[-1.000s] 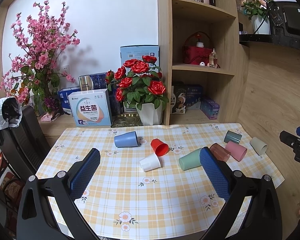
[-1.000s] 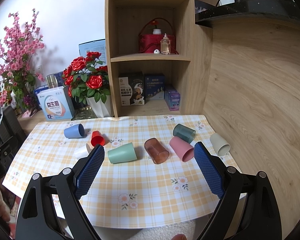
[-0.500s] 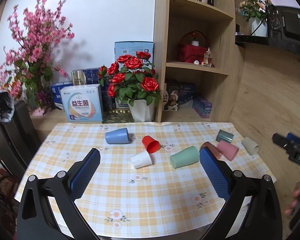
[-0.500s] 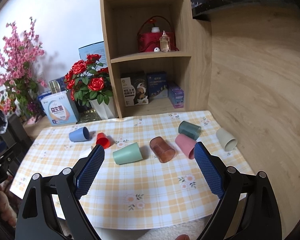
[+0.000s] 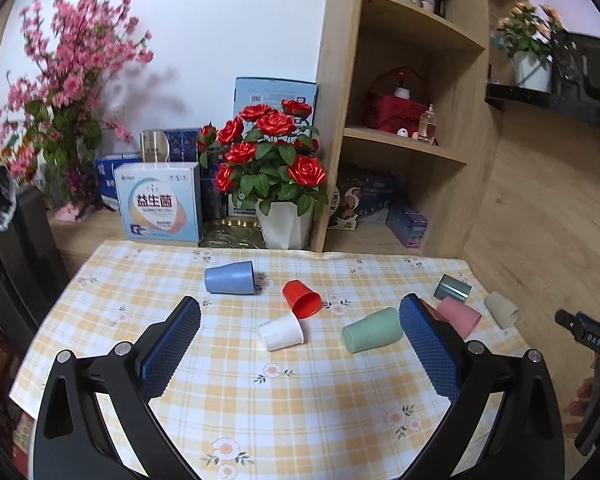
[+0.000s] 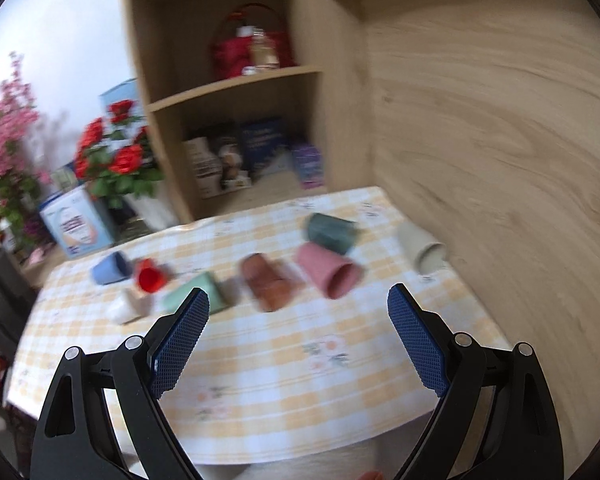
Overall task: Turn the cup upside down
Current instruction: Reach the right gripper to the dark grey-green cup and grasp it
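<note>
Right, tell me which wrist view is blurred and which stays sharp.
Right wrist view: motion blur smears the brown cup, the shelf and the tablecloth; only the right gripper is crisp. Left wrist view: cups like the red cup are sharp; slight blur on the pink blossoms.

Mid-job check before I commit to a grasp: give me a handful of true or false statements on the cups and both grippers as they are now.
1. Every cup on the tablecloth lies on its side. True.
2. The left gripper is shut on the white cup. False: its jaws are wide open and hold nothing.
3. The red cup lies beside the white cup, open mouth toward the camera. True.
4. The blue cup stands upside down. False: it lies on its side.
5. The right gripper is open and empty. True.
</note>
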Available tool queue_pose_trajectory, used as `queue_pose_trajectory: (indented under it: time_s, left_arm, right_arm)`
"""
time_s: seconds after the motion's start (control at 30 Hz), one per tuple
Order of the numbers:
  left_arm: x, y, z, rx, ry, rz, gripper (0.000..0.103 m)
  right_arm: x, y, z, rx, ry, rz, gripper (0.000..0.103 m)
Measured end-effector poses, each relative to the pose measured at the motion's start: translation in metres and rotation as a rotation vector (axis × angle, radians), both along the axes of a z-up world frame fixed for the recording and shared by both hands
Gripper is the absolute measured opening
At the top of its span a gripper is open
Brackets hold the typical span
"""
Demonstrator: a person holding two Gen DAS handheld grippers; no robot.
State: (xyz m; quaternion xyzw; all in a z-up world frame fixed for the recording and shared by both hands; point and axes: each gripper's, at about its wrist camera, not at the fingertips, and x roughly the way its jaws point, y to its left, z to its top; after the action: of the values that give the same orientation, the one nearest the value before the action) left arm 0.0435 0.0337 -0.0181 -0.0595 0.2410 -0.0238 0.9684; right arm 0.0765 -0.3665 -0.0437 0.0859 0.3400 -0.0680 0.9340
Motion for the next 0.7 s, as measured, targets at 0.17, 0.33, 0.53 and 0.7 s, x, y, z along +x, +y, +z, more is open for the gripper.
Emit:
queue_pose_trajectory:
  time_s: [0.17, 0.33, 0.53, 0.7]
  left_arm:
    - [0.028, 0.015, -0.013, -0.085, 0.010, -0.012, 0.097]
    - [0.048, 0.021, -0.028, -0.127, 0.006, -0.016, 0.097]
    - [0.074, 0.024, -0.050, -0.087, 0.060, 0.020, 0.097]
    - [0.097, 0.031, -0.067, -0.072, 0.134, 0.065, 0.097]
  right_arm:
    - [0.024, -0.037, -0.027, -0.088, 0.083, -0.021, 0.088]
    - [0.061, -0.062, -0.045, -0.164, 0.165, 0.024, 0.088]
    - [0.113, -0.083, -0.065, -0.217, 0.221, 0.078, 0.088]
    - [0.163, -0.089, -0.088, -0.260, 0.291, 0.149, 0.088]
